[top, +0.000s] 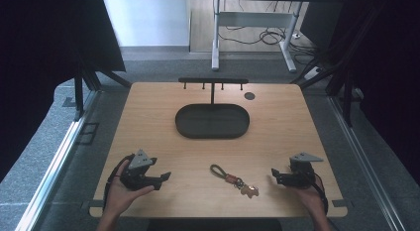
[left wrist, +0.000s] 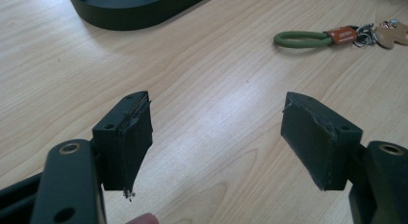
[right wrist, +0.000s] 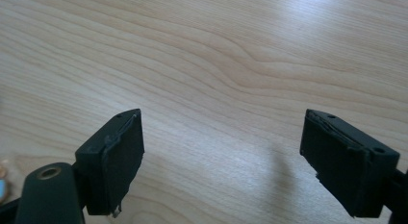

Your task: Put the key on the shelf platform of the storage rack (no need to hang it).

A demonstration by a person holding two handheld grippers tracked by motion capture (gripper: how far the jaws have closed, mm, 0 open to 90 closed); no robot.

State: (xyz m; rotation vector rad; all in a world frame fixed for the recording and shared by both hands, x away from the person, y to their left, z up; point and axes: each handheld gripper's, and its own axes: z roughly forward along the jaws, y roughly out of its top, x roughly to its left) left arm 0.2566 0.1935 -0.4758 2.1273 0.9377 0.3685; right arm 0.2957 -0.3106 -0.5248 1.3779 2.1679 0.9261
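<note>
Olive-green cord forms the loop end of the keychain (top: 234, 179), which lies flat on the wooden table (top: 277, 127) near the person's edge, between the two hand-held grippers. Its long axis runs on a slant in the high view: the green loop sits up and to the left, then a brown leather tab, a metal ring, and a pale wooden charm down and to the right.

The right gripper (top: 275, 175) rests near the table's right front, its jaws pointing left toward the charm end, and it is just beside that end. The left gripper (top: 166, 176) rests at the left front, its jaws pointing right toward the loop, with more bare wood between them. By my judgement the right hand is the nearer one, though the loop end faces the left.

In the left gripper view the keychain (left wrist: 332, 37) lies ahead and off to the right of the jaws, so that gripper would need to swing that way to line up. Both sets of jaws stand wide apart with nothing between the pads; each gripper is released.

Behind the keychain, toward the table's middle, sits a dark oval tray (top: 212, 121) with a T-shaped hook rack (top: 213, 83) rising at its far side, well apart from the keychain.
</note>
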